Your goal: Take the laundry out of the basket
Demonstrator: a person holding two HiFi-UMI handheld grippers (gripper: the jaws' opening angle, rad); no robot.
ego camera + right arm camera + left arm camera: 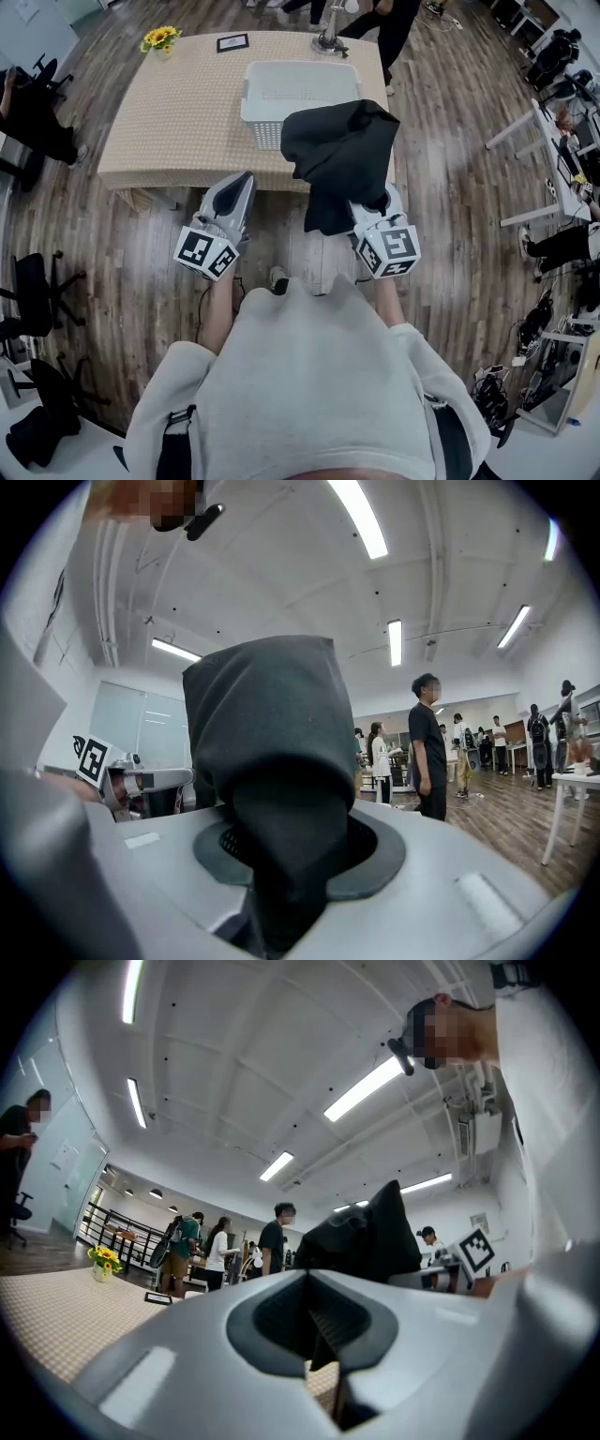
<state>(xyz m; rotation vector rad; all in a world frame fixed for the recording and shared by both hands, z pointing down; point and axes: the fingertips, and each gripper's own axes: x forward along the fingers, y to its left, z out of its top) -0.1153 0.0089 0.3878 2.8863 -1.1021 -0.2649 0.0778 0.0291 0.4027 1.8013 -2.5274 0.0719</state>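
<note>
Black cloth dominates the head view: the black garment [342, 159] drapes over my right gripper [372, 208], out past the near edge of the table [169, 131] and in front of the white basket [255, 98] that stands on it. My left gripper [236, 187] is beside it, clear of the cloth. In the left gripper view, my left jaws meet with nothing between them, and the garment shows off to the right. In the right gripper view, my right jaws are clamped on a fold of the garment, which rises in a bunch above them.
</note>
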